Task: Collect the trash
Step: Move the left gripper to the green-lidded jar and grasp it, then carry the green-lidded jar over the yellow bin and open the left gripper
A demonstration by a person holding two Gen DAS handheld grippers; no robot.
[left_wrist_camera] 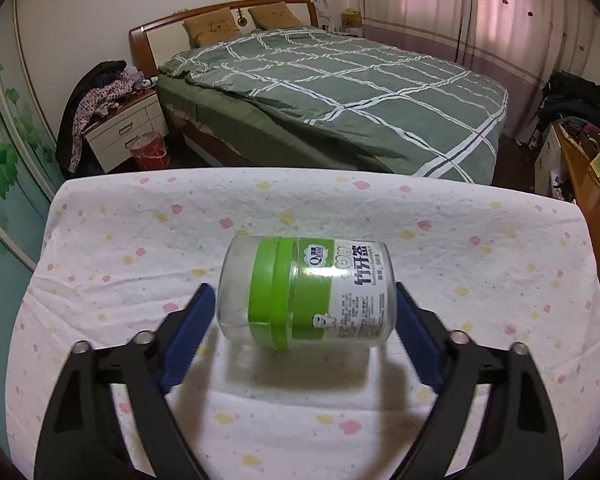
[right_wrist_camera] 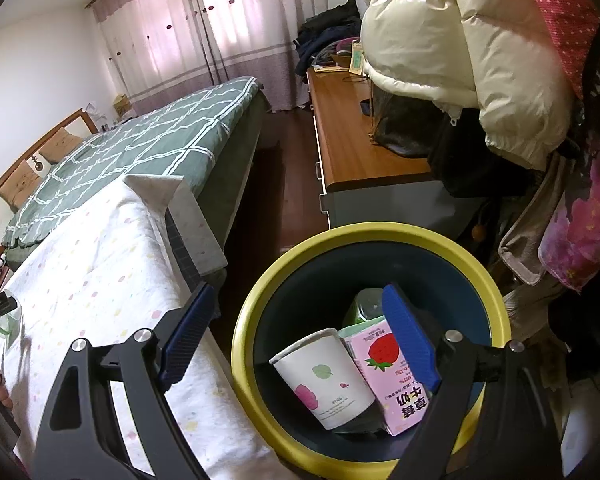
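In the left wrist view a clear jar (left_wrist_camera: 304, 292) with a green lid and a green-and-white label lies on its side at frame centre, crosswise between the blue pads of the left gripper (left_wrist_camera: 304, 308). Its clear base end points to the left pad and its labelled end to the right pad. The right pad appears to touch the jar's end; at the left pad the contact is hard to judge, so I cannot tell whether the jaws are clenched on it or only bracket it. A shadow lies under the jar on the flowered cloth (left_wrist_camera: 140, 240) of the table, and the jar seems to sit a little above it. Behind, across the upper half of the frame, is a bed (left_wrist_camera: 340, 92) with a green checked cover.

In the right wrist view the right gripper (right_wrist_camera: 296, 340) has its jaws spread wide and holds nothing. It hangs over the left rim of a yellow-rimmed bin (right_wrist_camera: 260, 300) at lower centre, with the left pad above the cloth's edge and the right pad above the bin's inside. In the bin lie a white paper cup (right_wrist_camera: 328, 380) with leaf prints, a pink strawberry milk carton (right_wrist_camera: 384, 372) touching it on the right, and a green bottle (right_wrist_camera: 366, 304) behind them. The cloth-covered table (right_wrist_camera: 100, 280) fills the lower left, just beside the bin.
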